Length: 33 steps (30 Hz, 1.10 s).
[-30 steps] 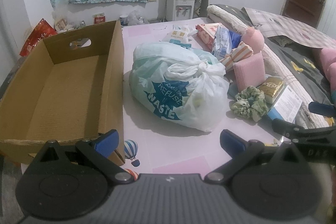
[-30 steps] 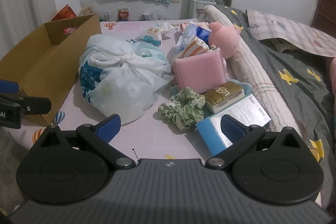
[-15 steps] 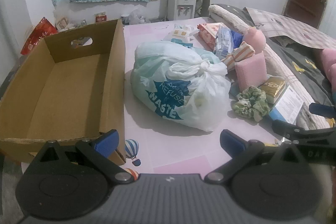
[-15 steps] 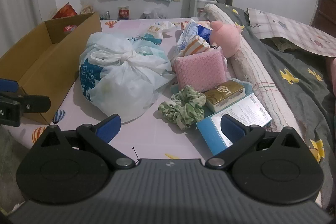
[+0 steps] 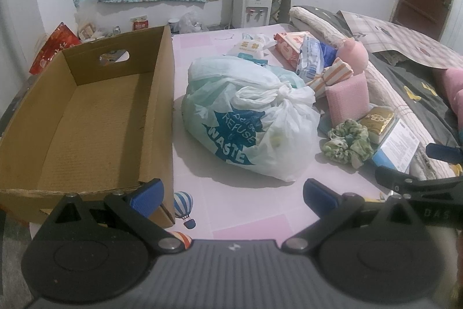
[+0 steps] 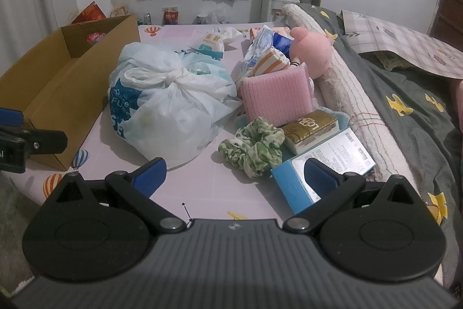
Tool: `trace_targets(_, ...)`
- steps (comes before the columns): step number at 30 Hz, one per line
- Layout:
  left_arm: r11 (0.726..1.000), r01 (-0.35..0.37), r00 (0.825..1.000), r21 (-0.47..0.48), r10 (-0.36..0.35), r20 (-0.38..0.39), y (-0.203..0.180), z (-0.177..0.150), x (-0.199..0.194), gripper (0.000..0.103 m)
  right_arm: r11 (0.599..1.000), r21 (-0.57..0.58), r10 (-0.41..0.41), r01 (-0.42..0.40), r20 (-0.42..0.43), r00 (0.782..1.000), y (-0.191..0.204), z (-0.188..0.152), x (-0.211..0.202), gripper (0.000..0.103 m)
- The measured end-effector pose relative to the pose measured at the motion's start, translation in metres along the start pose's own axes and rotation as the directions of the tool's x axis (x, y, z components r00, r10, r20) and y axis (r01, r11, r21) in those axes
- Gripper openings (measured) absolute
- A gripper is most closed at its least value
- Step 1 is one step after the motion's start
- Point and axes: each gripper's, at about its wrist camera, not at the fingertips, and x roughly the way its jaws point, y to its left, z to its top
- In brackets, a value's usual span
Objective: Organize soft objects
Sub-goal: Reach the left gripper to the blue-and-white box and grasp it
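We start with the knotted plastic bag (image 5: 249,118), which lies in the middle of the pink mat (image 5: 220,210), just beside the open cardboard box (image 5: 86,118) and nearer to it than the rest of the heap. It looks full yet light, and its thin film will slide and crumple under a pinch, so we judge the tied knot on top the best place to take hold, since the bunched plastic there gives our fingers something firm. Just beside the bag, on its right, sits the green scrunchie (image 6: 251,146), soft and springy, easy to pinch anywhere across its ruffles. Behind it stands the pink sponge-like pad (image 6: 276,96), leaning upright, with a pink plush toy (image 6: 311,51) farther back; both should squash and spring back. The gold packet (image 6: 311,129) and blue carton (image 6: 324,164) seem stiffer, though we cannot be sure of their contents. Our left gripper (image 5: 233,193) hangs with its tongs spread wide, holding nothing, over the mat's near edge by the box corner. Our right gripper (image 6: 234,174) is likewise spread and empty, in front of the scrunchie.
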Motion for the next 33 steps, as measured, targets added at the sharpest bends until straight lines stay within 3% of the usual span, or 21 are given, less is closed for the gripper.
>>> trace_targets(10, 0.999, 0.030, 0.999, 0.014, -0.030, 0.018, -0.005, 0.001, -0.003, 0.103, 0.999, 0.036, 0.009, -0.009, 0.003, 1.000, -0.011, -0.007, 0.002, 0.102)
trace_targets(18, 0.979, 0.185, 0.980, 0.089, -0.191, 0.063, -0.042, 0.002, -0.004, 0.103, 0.971, 0.238, -0.003, -0.009, 0.050, 0.999, -0.073, -0.038, -0.009, 0.102)
trace_targets(24, 0.927, 0.261, 0.958, 0.269, -0.282, 0.043, -0.098, 0.004, 0.011, 0.103, 0.896, 0.444, -0.029, -0.026, 0.116, 0.993, -0.132, -0.061, -0.019, 0.102)
trace_targets(29, 0.853, 0.316, 0.931, 0.416, -0.363, 0.036, -0.144, 0.004, 0.028, 0.103, 0.839, 0.533, 0.019, -0.114, 0.181, 0.983, -0.161, -0.068, -0.013, 0.100)
trace_targets(33, 0.791, 0.363, 0.913, 0.492, -0.408, -0.017, -0.177, 0.010, 0.047, 0.100, 0.808, 0.568, 0.048, -0.159, 0.206, 0.977, -0.171, -0.066, -0.003, 0.091)
